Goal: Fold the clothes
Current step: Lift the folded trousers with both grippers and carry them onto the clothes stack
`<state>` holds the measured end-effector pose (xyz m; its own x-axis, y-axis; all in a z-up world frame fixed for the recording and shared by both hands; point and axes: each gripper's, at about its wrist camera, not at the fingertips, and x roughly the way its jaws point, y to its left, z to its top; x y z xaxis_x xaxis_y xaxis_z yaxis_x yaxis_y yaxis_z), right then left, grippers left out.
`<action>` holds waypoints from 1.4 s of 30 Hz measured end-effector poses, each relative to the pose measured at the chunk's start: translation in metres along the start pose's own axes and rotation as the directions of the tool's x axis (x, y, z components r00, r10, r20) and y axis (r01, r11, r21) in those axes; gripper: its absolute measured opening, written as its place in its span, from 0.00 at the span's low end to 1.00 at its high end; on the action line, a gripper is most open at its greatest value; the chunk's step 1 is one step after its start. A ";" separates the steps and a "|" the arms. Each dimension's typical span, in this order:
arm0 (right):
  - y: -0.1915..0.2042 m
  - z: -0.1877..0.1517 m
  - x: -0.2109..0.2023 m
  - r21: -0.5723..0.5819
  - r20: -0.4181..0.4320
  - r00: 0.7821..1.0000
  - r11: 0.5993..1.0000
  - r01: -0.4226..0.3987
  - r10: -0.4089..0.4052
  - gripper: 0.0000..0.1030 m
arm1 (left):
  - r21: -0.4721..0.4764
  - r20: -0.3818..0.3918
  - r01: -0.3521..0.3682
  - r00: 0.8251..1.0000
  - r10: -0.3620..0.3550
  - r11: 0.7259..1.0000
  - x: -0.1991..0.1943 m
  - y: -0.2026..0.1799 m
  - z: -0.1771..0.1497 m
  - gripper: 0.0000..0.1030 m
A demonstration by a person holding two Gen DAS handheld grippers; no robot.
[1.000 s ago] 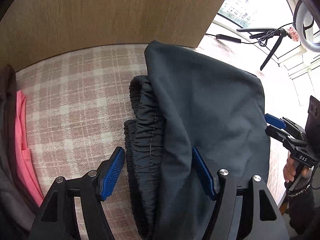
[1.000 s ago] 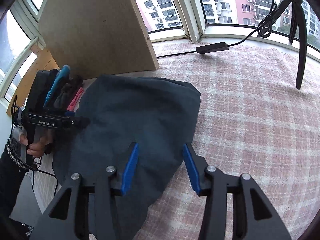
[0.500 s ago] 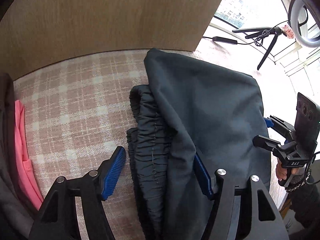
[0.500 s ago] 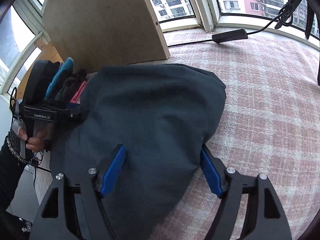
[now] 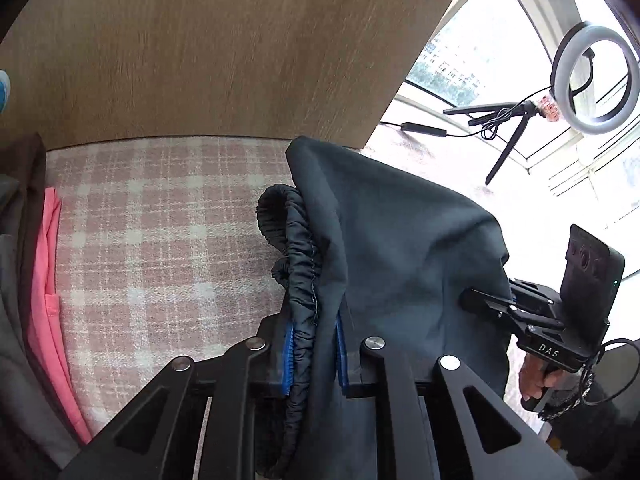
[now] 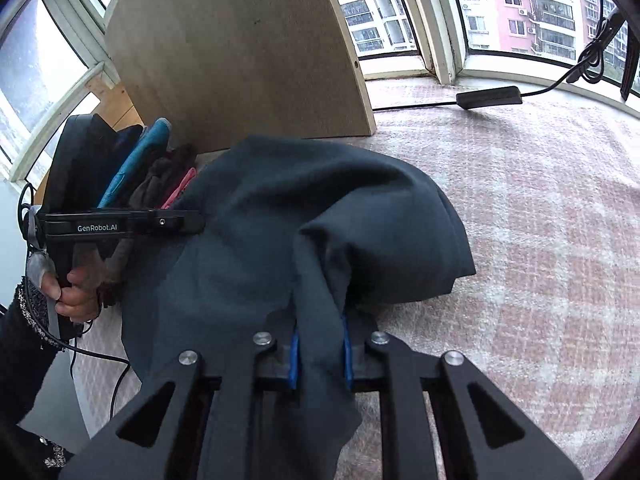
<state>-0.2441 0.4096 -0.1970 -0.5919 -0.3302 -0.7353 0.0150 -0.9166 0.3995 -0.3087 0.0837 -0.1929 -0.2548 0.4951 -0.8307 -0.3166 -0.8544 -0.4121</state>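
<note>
Dark grey trousers (image 5: 400,248) lie bunched on a pink-and-white checked cloth (image 5: 152,248) that covers the work surface, in front of an upright wooden panel (image 5: 224,52). The left gripper (image 5: 311,354) has its blue-padded fingers (image 5: 288,356) pressed in on the gathered elastic waistband (image 5: 298,256), pinching it along with a fold of the leg fabric. The right gripper (image 6: 320,360) likewise squeezes a raised ridge of the same trousers between its blue pads (image 6: 295,356), at the opposite edge of the bundle. A pink garment (image 5: 48,280) lies at the left edge of the cloth among other stacked clothes. A ring light (image 5: 596,80) on a small tripod stands by the window (image 6: 520,8), beyond a black cable (image 6: 490,98)
</note>
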 end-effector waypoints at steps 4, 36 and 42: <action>0.005 0.003 -0.022 0.010 0.047 0.999 1.000 -0.007 0.006 0.14 | -0.009 0.017 -0.006 1.000 0.006 1.000 -0.007 -0.006 -0.008 0.13; 0.391 0.121 -0.086 -0.427 0.162 0.899 0.850 -0.308 0.407 0.13 | -0.120 0.471 -0.417 0.775 0.422 0.901 -0.447 0.093 -0.083 0.13; 0.411 0.154 -0.007 -0.355 0.110 0.931 0.889 -0.289 0.347 0.13 | -0.162 0.416 -0.411 0.796 0.440 0.897 -0.417 0.171 -0.046 0.13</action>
<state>-0.3573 0.0697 0.0569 -0.6347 -0.6008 -0.4860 0.4705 -0.7993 0.3737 -0.2144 -0.2767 0.0658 -0.7224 0.0836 -0.6864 -0.0310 -0.9956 -0.0886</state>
